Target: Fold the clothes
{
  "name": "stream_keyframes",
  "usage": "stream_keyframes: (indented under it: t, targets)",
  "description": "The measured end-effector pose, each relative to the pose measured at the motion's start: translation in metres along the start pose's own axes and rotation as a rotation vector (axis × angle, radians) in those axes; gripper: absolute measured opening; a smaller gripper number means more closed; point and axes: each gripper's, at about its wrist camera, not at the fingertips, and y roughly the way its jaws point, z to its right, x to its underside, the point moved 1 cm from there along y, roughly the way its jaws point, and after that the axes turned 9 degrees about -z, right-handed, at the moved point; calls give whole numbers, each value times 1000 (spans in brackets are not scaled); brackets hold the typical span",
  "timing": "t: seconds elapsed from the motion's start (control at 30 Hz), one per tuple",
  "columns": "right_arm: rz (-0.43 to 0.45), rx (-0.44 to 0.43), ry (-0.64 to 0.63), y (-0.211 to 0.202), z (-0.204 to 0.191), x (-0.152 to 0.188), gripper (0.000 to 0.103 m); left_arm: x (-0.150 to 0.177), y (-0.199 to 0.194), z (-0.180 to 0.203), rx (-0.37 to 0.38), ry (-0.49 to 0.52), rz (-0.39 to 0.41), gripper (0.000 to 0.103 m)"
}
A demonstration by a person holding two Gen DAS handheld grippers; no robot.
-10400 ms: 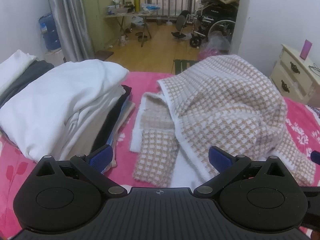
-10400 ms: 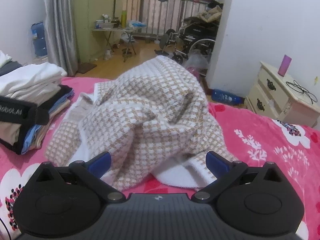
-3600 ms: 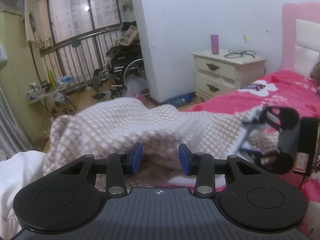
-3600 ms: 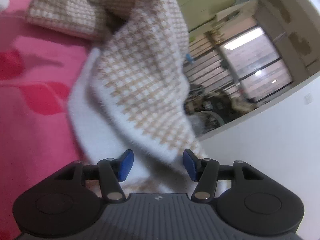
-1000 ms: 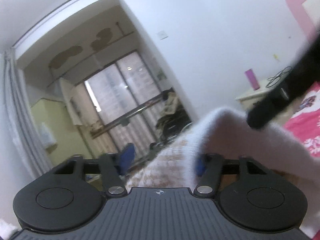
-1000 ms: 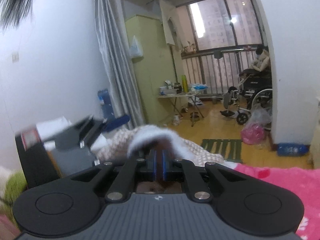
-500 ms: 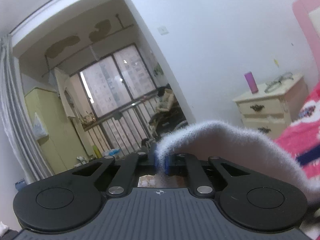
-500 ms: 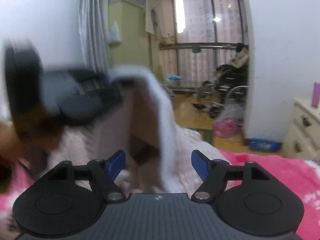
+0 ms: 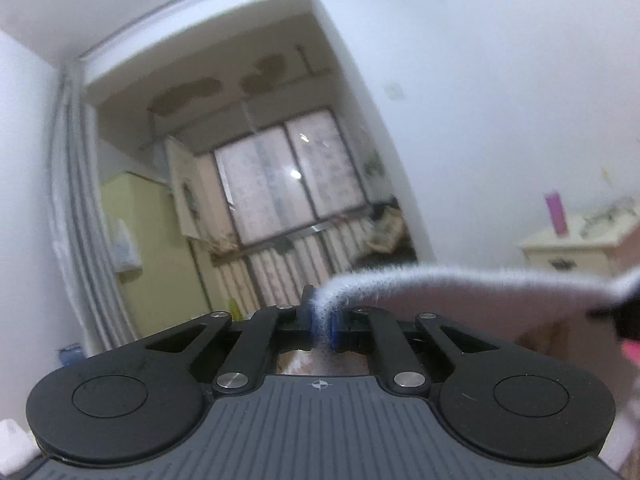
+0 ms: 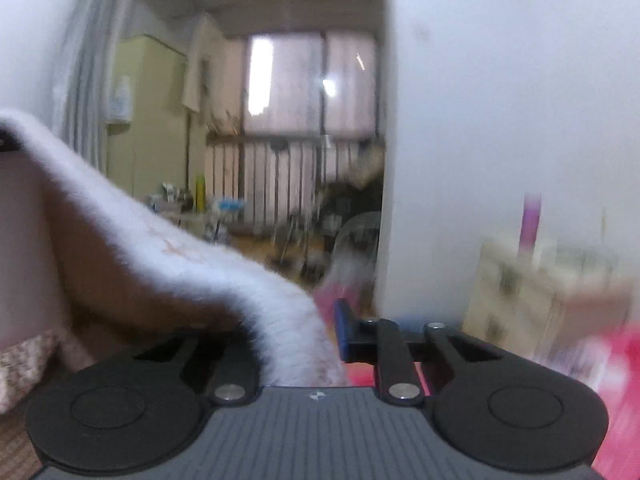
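Fuzzy knit garment (image 9: 440, 280) (matt); grippers matt plastic.

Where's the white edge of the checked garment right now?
The white edge is lifted off the bed: in the left wrist view it is pinched in the left gripper and runs off right; in the right wrist view it drapes between the right gripper fingers.
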Motion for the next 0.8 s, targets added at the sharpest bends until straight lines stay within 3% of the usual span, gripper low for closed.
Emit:
stream_keyframes:
  t: [0.1, 0.23, 0.43, 0.63, 0.8]
  targets:
    - [150, 52, -126, -26, -11, -57, 18, -28, -9, -21, -49, -48, 64, 7]
    - [308, 73, -179, -73, -22, -124, 18, -79, -37, -54, -117, -86, 181, 7]
    - [569, 141, -218, -180, -28, -200, 18, -148, -106, -88, -181, -84, 379, 7]
    - [722, 171, -240, -279, -12, -256, 18, -204, -185, -107, -166, -115, 539, 7]
    - [805, 204, -280, -359, -4, -273, 18, -242, -243, -126, -101, -161, 573, 7]
